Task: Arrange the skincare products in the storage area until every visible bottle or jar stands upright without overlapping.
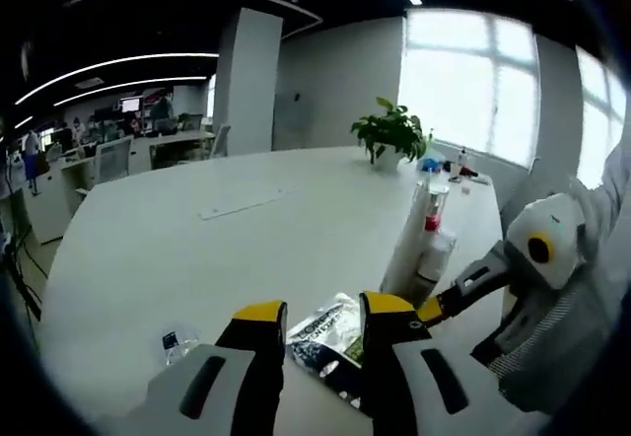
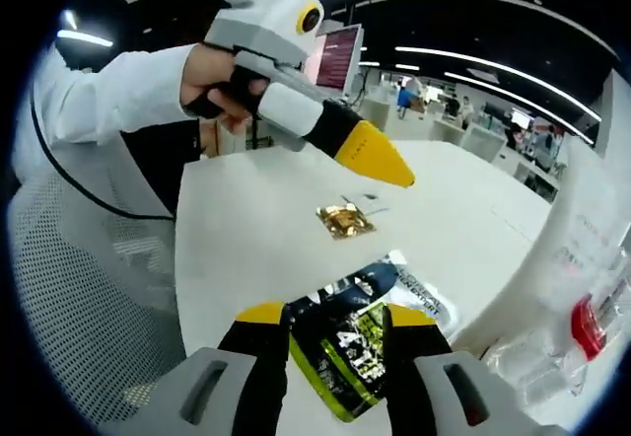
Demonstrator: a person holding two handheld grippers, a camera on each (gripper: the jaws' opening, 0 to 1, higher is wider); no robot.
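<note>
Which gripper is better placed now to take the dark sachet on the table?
Probably right. The right gripper has open jaws over the sachet. The left gripper is raised above the table.

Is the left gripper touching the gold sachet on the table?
Apart. In the right gripper view, the left gripper hangs in the air above the table, with bare tabletop showing between its yellow tip and the gold sachet.

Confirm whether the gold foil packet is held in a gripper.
No. The gold foil packet lies loose on the white table, beyond the right gripper.
</note>
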